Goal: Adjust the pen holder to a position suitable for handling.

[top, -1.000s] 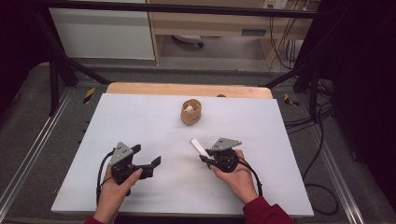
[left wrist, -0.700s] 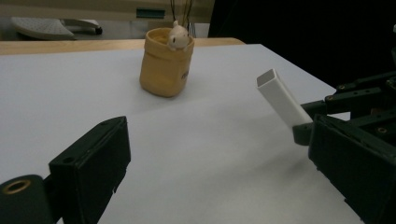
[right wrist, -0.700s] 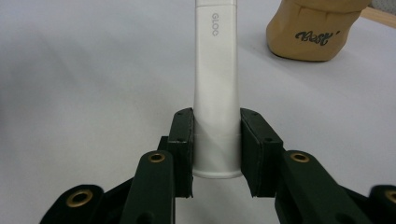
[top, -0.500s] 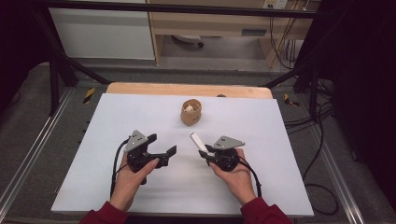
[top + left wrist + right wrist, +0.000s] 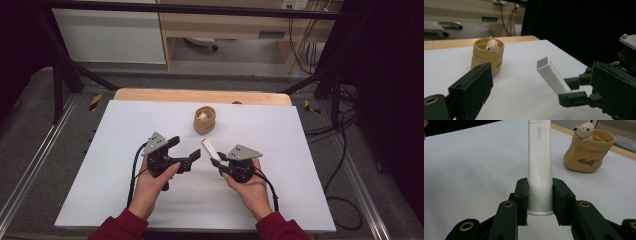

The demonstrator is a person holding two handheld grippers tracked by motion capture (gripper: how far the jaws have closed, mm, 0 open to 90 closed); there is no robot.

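Note:
A white square tube (image 5: pixel 208 148) marked "GLOO" (image 5: pixel 540 165) sticks up and leans to the left, with my right gripper (image 5: pixel 218 163) shut on its lower end (image 5: pixel 540 202). My left gripper (image 5: pixel 186 150) is open just left of the tube, its jaws wide apart and nothing between them. In the left gripper view the tube (image 5: pixel 551 75) shows its hollow top end between that gripper's spread jaws (image 5: pixel 540 86). Behind both grippers stands a tan sack-shaped pot (image 5: pixel 205 121) (image 5: pixel 487 58) (image 5: pixel 587 153) with a small bear figure (image 5: pixel 584 131) peeking over its rim.
Everything rests on a white board (image 5: pixel 120 150) over a wooden table whose edge (image 5: pixel 165 95) shows at the back. Metal rails (image 5: pixel 30 170) run along both sides, and cables (image 5: pixel 340 150) lie on the floor at the right.
My left gripper has moved right and forward, close to the tube. The right gripper has stayed almost still, holding the tube.

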